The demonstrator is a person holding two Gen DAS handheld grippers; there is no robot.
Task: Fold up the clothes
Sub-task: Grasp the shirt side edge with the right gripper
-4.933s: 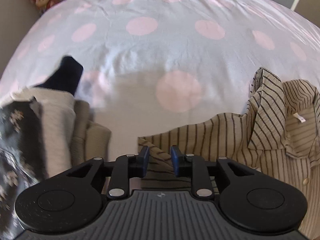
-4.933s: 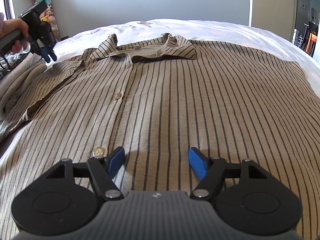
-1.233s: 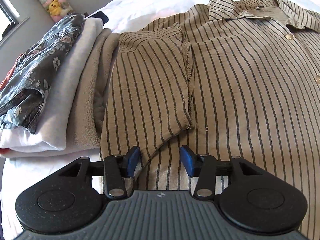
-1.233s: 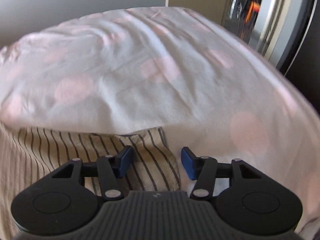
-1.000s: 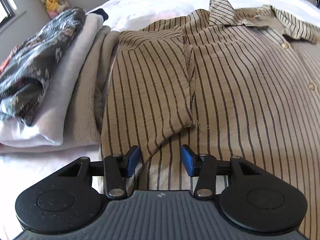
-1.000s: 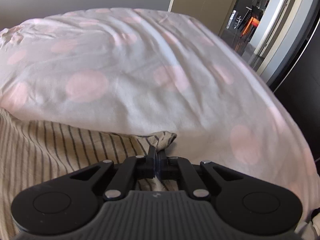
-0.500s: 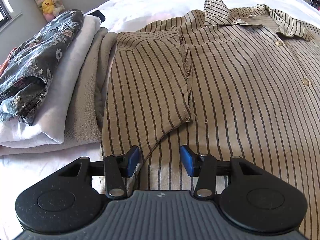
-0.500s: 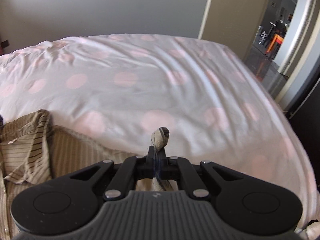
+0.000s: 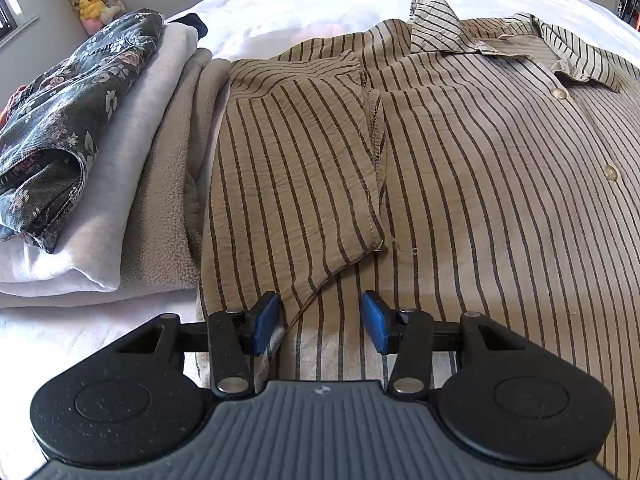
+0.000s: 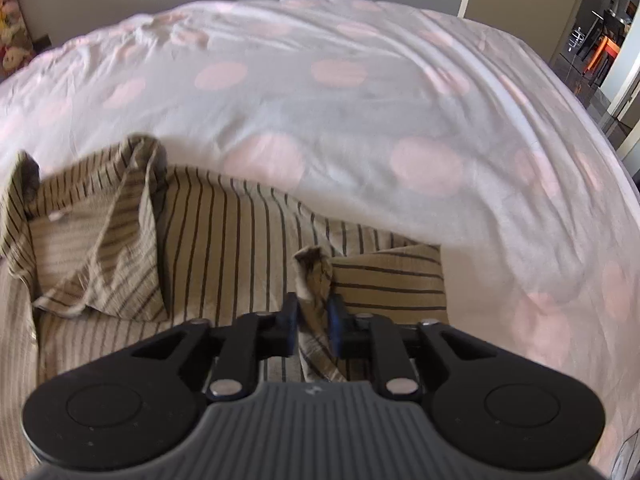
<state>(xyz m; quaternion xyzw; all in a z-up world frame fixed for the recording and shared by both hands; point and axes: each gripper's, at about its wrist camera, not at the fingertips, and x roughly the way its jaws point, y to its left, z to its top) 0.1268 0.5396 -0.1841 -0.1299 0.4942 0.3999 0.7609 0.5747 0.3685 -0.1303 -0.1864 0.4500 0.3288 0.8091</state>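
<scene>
Right gripper (image 10: 313, 322) jaws just opening, shirt's sleeve tip loose between them. Left gripper (image 9: 320, 322) jaws apart over the folded sleeve. Only the left view shows the folded clothes stack (image 9: 120, 168) beside the striped shirt (image 9: 480, 180), flat on the bed (image 10: 340, 100).

The right gripper (image 10: 313, 322), jaws just opening, straddles a bunched sleeve (image 10: 316, 280) of the striped shirt (image 10: 224, 232).

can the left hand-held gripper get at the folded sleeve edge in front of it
Probably yes: the left hand-held gripper stands open right at the folded sleeve of the striped shirt, with nothing lying in between.
</scene>
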